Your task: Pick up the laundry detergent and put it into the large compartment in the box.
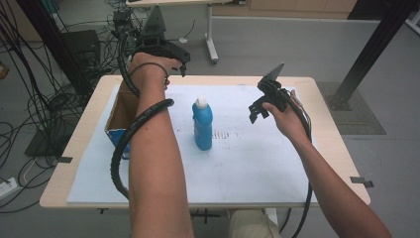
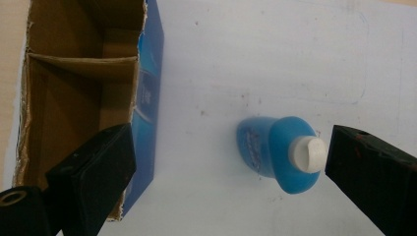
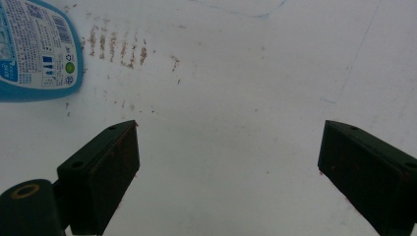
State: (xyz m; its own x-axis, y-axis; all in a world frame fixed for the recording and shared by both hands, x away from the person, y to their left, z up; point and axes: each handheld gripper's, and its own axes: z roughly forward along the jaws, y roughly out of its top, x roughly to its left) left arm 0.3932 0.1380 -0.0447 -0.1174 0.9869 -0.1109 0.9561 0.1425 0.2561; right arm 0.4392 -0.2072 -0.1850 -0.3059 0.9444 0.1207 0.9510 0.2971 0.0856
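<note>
A blue bottle (image 1: 202, 124) with a white cap stands upright on the white sheet (image 1: 257, 163), near the middle of the table. My left gripper (image 1: 182, 63) is held high over the table's far edge, above and behind the bottle. From above, in the left gripper view, the bottle (image 2: 275, 150) lies between the wide-apart jaws; this left gripper (image 2: 228, 147) is open and holds nothing. My right gripper (image 1: 255, 113) hovers right of the bottle. It is open and empty (image 3: 228, 142), with the bottle's label (image 3: 37, 49) at the upper left.
An open cardboard box (image 1: 120, 111) with blue sides and an inner divider (image 2: 81, 66) sits at the sheet's left, beside my left forearm. Brown smudges (image 3: 118, 46) mark the sheet near the bottle. Cables lie on the floor (image 1: 44, 109) to the left.
</note>
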